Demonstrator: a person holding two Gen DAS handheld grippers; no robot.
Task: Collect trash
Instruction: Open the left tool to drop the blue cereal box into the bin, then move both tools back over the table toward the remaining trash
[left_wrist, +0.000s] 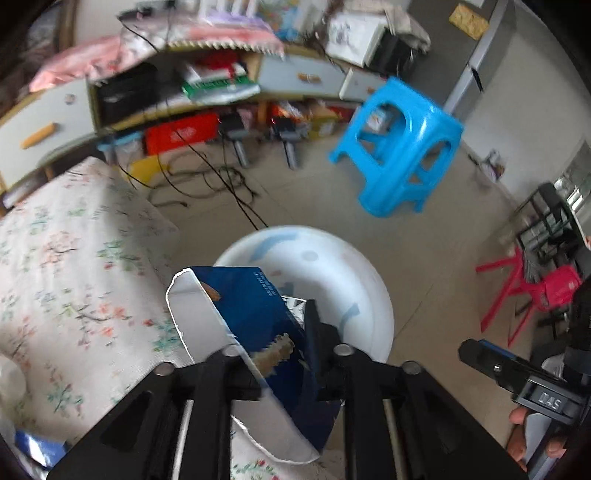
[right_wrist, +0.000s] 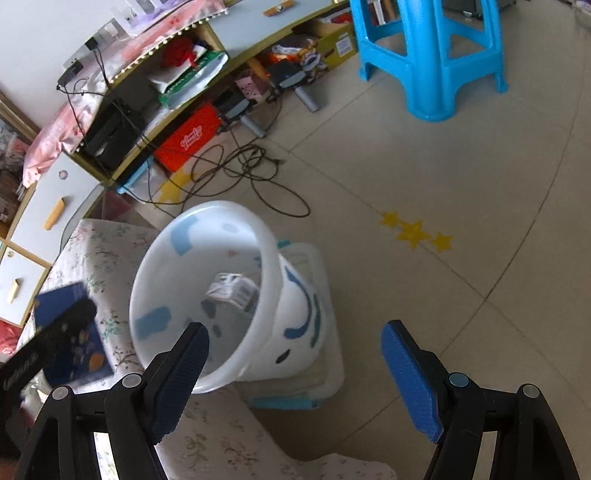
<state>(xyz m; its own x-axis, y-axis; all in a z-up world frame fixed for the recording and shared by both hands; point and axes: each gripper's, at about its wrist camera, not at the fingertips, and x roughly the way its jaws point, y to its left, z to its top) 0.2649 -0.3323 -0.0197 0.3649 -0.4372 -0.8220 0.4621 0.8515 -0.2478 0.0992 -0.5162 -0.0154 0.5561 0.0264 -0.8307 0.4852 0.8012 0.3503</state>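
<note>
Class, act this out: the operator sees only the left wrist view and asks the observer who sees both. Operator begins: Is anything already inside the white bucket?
Observer: Yes, a crumpled wrapper lies at the bottom of the white bucket.
Operator: What does the bucket stand on?
Observer: On a translucent lidded box on the floor.
Operator: Is the right gripper holding anything?
Observer: No, the right gripper is open and empty, while the left gripper clamps the blue carton.

torn blue carton (left_wrist: 258, 314) held tilted beside white bin (right_wrist: 177, 266); crumpled wrapper (right_wrist: 232, 291) seen inside bin.
</note>
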